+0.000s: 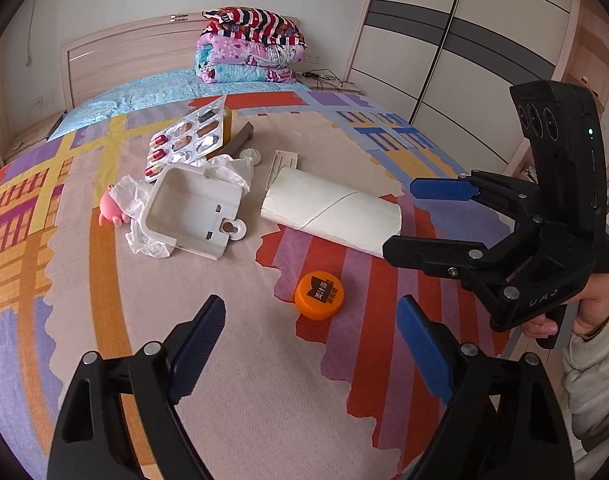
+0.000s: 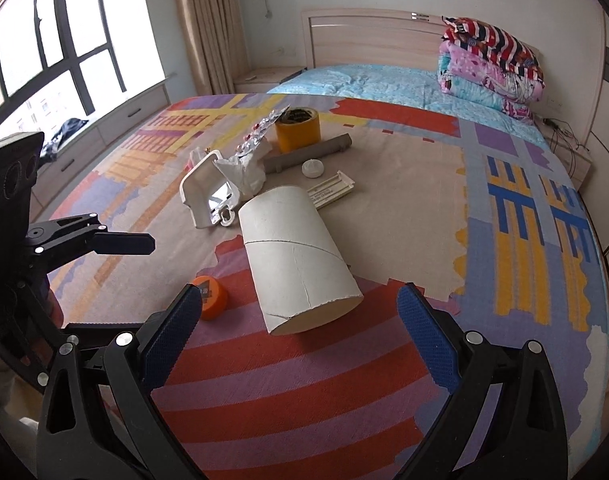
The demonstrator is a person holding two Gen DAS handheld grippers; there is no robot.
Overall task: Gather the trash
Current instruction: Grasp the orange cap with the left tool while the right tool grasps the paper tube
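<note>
Your nearest piece of trash is the cardboard tube (image 2: 298, 256), lying on its side on the bedspread (image 2: 304, 392) just ahead of the right gripper (image 2: 304, 336), at about 12 o'clock from it. It looks light and hollow, so it will likely crush or roll if you squeeze hard; take it across the open near end, one finger on each wall, and close gently. It is off-white and wide, with a spiral seam and a ragged rim.

The orange cap (image 1: 319, 295) sits at 12 o'clock from your left gripper (image 1: 310, 352), near the tube but not touching it. It looks rigid, small and smooth; grip it across its rim.

Both grippers are spread wide and hold nothing. Farther off, at 11 o'clock, lie the blister pack (image 1: 184, 140), crumpled tissue (image 1: 144, 216) and white plastic tray (image 1: 192, 212).
</note>
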